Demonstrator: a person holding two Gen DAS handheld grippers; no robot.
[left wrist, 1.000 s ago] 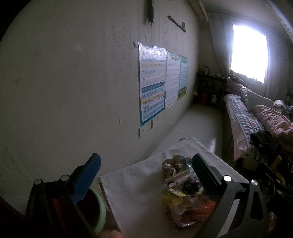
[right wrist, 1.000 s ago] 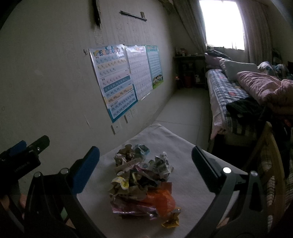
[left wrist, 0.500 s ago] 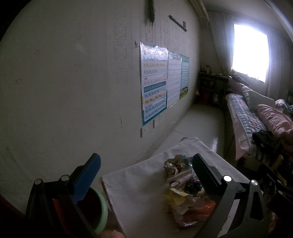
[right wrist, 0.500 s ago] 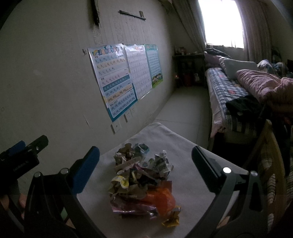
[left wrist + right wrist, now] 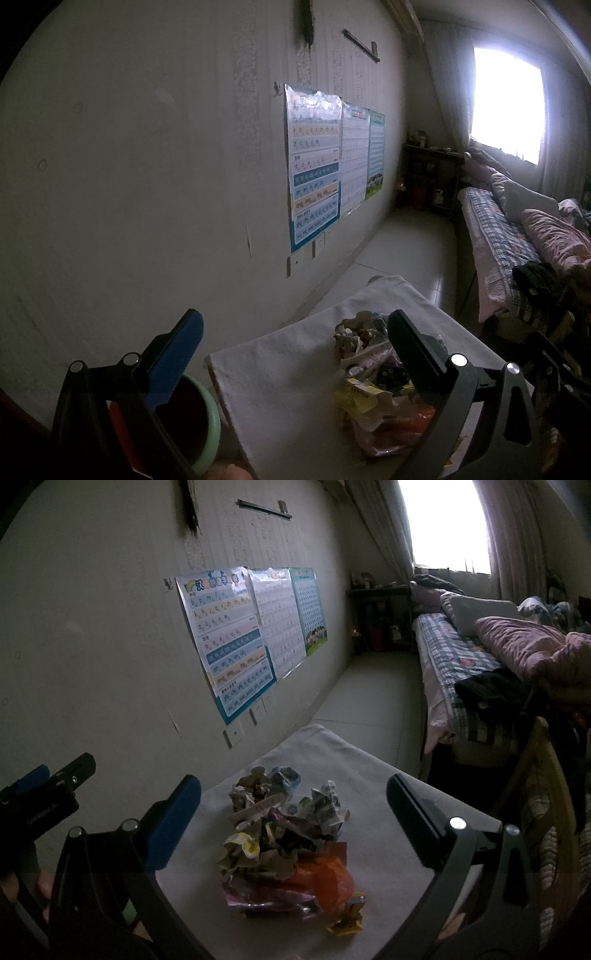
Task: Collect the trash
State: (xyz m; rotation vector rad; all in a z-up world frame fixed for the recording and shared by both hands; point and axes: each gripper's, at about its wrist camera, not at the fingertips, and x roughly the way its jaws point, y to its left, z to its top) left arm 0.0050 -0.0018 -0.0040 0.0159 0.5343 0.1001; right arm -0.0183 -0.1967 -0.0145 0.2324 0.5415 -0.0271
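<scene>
I judge this to be the approach step: nothing picked yet. Trash pile (image 5: 286,843) sits mid-table on the cloth-covered table (image 5: 369,775): crumpled papers, an orange wrapper, a small yellow scrap at the near edge. Right gripper (image 5: 293,794) hovers over the pile, fingers spread wide, holding nothing. Left gripper (image 5: 295,328) is off to the pile's left, fingers likewise spread and empty.

Green-rimmed bin (image 5: 207,424) sits low beside the table's left edge, under the left gripper; I take it as the likely drop point.

Next move, as I see it: lower the right gripper onto the top crumple and close on one piece only.

Surroundings: posters (image 5: 229,642) on the wall, bed (image 5: 454,650) at right, wooden chair (image 5: 546,775) close by the table's right side. The pieces overlap, so neighbours may drag along.
</scene>
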